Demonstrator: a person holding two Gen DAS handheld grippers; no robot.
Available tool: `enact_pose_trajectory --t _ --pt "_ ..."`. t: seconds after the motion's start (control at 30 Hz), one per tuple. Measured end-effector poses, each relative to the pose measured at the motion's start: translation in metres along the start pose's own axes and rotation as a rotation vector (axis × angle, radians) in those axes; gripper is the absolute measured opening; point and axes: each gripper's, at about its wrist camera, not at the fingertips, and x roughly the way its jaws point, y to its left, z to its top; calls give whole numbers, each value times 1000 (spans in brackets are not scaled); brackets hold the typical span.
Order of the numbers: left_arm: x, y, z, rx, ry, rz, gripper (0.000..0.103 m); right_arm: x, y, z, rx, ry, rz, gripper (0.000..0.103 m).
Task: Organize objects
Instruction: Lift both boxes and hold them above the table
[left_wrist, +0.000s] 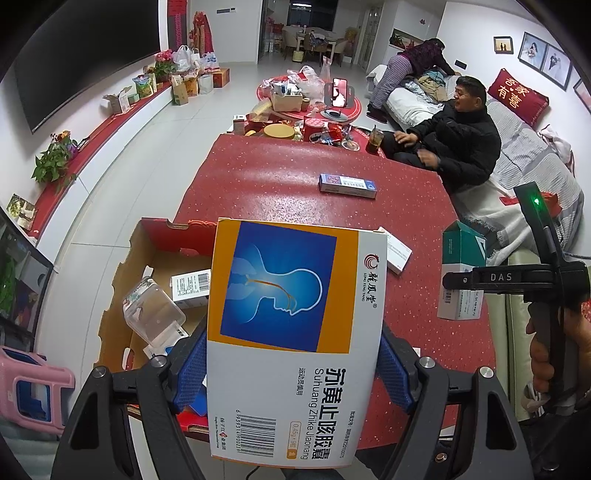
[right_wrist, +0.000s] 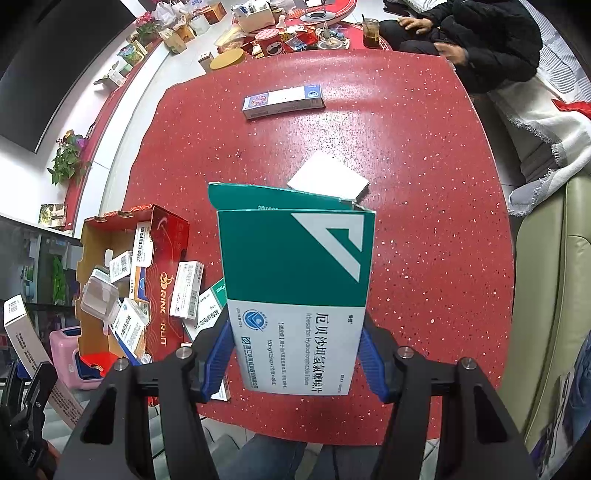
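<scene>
My left gripper (left_wrist: 291, 365) is shut on an orange, blue and white medicine box (left_wrist: 291, 314), held up over the red table's near left edge, beside an open cardboard box (left_wrist: 155, 258). My right gripper (right_wrist: 297, 360) is shut on a green and white medicine box (right_wrist: 295, 280) with its top flap open; the same box (left_wrist: 461, 273) appears at the right in the left wrist view. The cardboard box (right_wrist: 162, 258) holds several medicine packs and a clear plastic case (right_wrist: 98, 299). A blue and white carton (right_wrist: 282, 101) and a small white box (right_wrist: 328, 181) lie on the table.
The red speckled table (right_wrist: 424, 240) has clutter of tins, jars and a glass at its far end. A person in a black jacket (left_wrist: 458, 144) sits on the sofa at the right; another person bends over farther back. A pink stool (left_wrist: 33, 387) stands at the lower left.
</scene>
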Motion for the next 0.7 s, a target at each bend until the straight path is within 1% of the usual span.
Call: enact_pose_trajectory --t 0.7 --pt "4 -2 -2 0 9 -5 83 2 1 -2 1 1 -5 60"
